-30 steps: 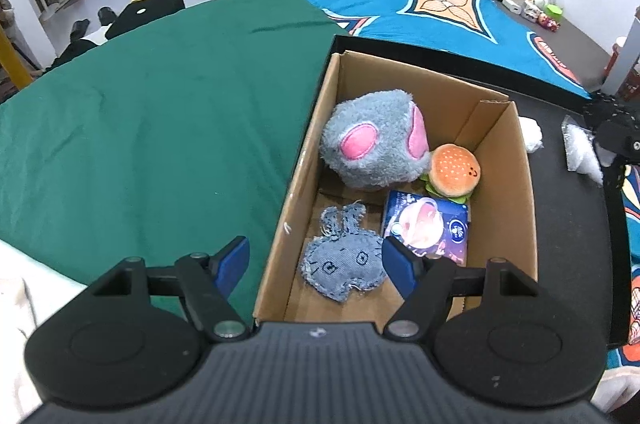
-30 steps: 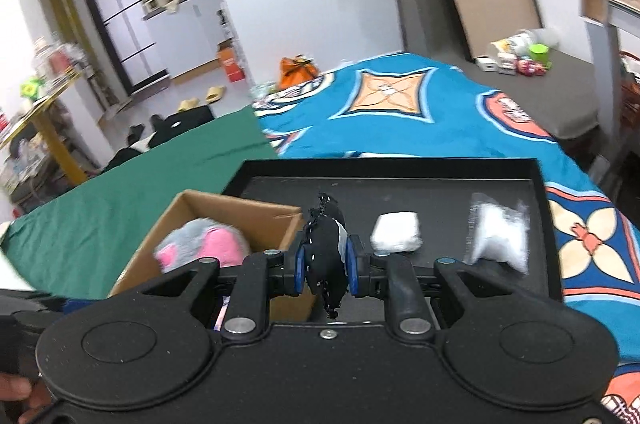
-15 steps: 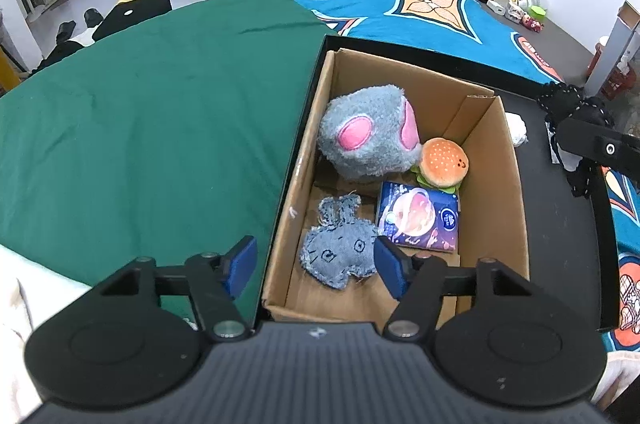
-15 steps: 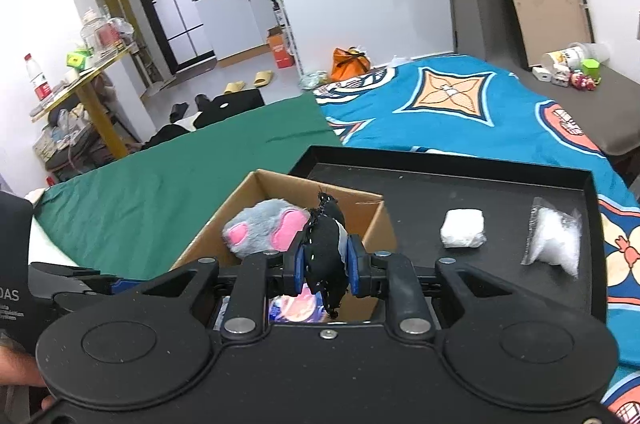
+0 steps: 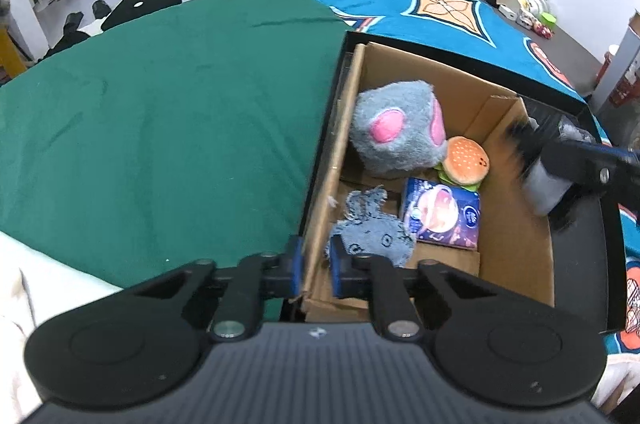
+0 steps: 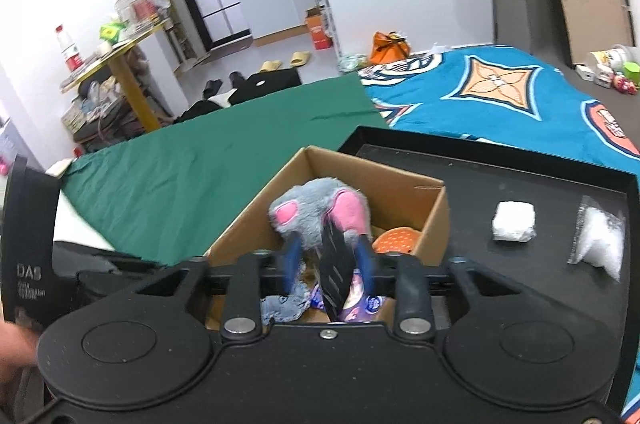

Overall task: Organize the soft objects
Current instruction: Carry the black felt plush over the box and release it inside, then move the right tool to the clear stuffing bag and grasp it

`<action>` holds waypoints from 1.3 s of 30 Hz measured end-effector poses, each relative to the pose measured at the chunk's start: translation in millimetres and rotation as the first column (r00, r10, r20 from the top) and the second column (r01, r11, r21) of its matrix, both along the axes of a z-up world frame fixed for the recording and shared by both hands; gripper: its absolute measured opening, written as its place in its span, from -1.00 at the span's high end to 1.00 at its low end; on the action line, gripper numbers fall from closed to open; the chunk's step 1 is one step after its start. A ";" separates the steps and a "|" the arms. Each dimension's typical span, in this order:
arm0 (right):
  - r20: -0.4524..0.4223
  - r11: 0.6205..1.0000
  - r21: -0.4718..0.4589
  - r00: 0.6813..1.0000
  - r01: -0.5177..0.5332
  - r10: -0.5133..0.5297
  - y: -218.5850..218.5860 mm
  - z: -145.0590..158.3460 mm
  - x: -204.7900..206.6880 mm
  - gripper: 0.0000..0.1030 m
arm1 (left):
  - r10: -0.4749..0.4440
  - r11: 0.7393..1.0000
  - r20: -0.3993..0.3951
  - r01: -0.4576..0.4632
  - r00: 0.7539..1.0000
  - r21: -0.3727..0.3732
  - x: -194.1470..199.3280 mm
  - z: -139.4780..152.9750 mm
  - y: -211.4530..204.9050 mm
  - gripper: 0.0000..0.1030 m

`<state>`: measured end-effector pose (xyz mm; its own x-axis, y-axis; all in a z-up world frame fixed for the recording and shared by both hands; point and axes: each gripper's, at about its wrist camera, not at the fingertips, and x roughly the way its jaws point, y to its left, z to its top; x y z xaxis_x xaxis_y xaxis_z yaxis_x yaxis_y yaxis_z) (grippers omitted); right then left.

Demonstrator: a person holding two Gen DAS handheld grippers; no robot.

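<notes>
A cardboard box (image 5: pixel 516 224) stands in a black tray (image 6: pixel 520 183). Inside lie a grey plush with pink patches (image 5: pixel 396 131), a burger plush (image 5: pixel 466 159), a denim bunny patch (image 5: pixel 368 232) and a blue packet (image 5: pixel 442 214). My left gripper (image 5: pixel 316 264) is shut on the box's left wall near its front corner. My right gripper (image 6: pixel 328 258) hangs over the box, its jaws opening. A black soft object (image 6: pixel 334 276), blurred, hangs loose between its fingers. In the left wrist view that object (image 5: pixel 540 183) shows above the box's right wall.
On the tray to the right of the box lie a white wad (image 6: pixel 514 222) and a clear bag of white stuffing (image 6: pixel 600 244). A green cloth (image 5: pixel 180 103) covers the surface to the left. A blue patterned blanket (image 6: pixel 500 91) lies behind.
My left gripper has shut on the box's left wall. My right gripper moved left over the box and its jaws have parted from the black object.
</notes>
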<state>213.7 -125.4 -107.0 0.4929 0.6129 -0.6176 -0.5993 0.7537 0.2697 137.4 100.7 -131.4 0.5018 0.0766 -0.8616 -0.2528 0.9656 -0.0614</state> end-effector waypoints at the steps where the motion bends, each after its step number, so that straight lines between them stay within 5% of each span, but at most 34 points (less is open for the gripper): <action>1: 0.000 1.000 -0.002 1.000 -0.012 0.012 1.9 -0.6 -1.0 0.14 | 0.000 1.000 0.002 0.000 1.000 -0.008 -0.4 -0.2 1.8 0.79; 16: -0.039 0.990 -0.055 0.990 0.130 -0.132 -21.0 -8.9 14.2 0.02 | 0.011 1.000 -0.030 -0.011 0.999 0.025 7.6 4.7 -8.8 0.70; 24: -0.030 0.975 -0.074 0.977 0.210 -0.212 -35.9 -14.4 29.1 -0.08 | 0.021 0.999 -0.030 -0.020 0.999 0.040 16.2 7.0 -18.4 0.21; 39: -0.042 0.948 -0.046 0.948 0.315 -0.317 -68.9 -19.2 54.1 -0.33 | 0.040 0.993 -0.067 -0.032 0.997 0.114 35.9 2.2 -36.7 -0.04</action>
